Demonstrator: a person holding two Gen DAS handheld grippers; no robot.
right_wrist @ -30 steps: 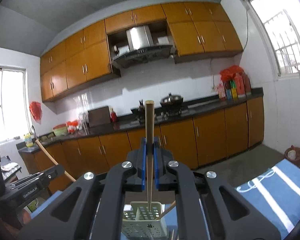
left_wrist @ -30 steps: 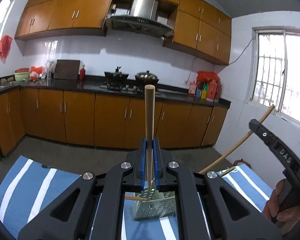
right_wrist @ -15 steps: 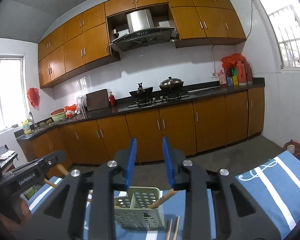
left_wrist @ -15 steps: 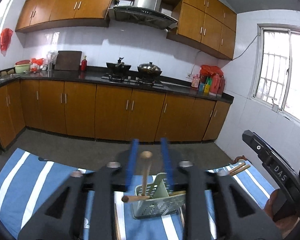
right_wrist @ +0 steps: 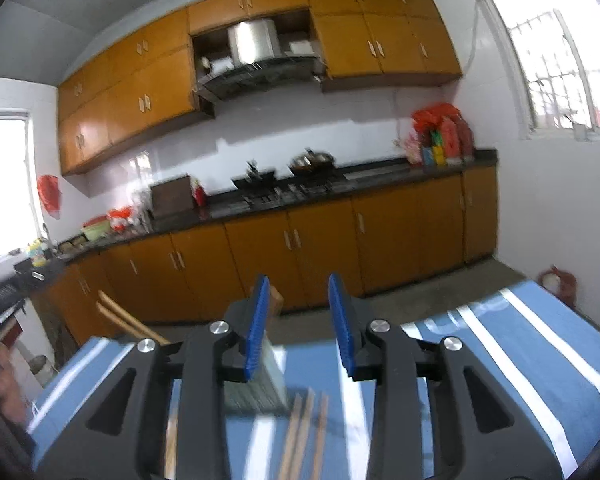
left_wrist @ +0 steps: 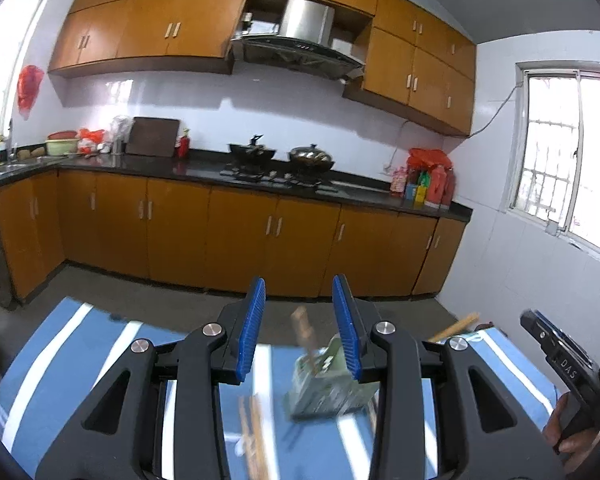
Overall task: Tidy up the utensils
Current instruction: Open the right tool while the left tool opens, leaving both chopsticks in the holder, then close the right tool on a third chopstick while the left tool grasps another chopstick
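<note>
A pale perforated utensil basket [left_wrist: 332,384] stands on the blue striped cloth [left_wrist: 80,340], just beyond my left gripper [left_wrist: 299,292]. The left jaws stand open with nothing between the blue pads. A wooden chopstick [left_wrist: 302,328] leans up out of the basket, and loose chopsticks [left_wrist: 252,432] lie on the cloth nearer me. My right gripper [right_wrist: 296,288] is opening, with nothing between its pads. From its side the basket [right_wrist: 256,384] sits low and left, with three loose chopsticks [right_wrist: 304,428] in front of it. The right gripper's body [left_wrist: 556,344] shows at the left wrist view's right edge.
Beyond the table's far edge lie a grey floor and a run of orange cabinets [left_wrist: 240,232] under a dark counter holding a stove and pans [left_wrist: 284,156]. A white tiled wall with a window [left_wrist: 560,184] is on the right. A hand [right_wrist: 4,392] shows at the left edge.
Both grippers were shut on upright chopsticks over the basket. They have opened and let go, and the chopsticks now rest in the basket. Both grippers have moved, the right one lower.
</note>
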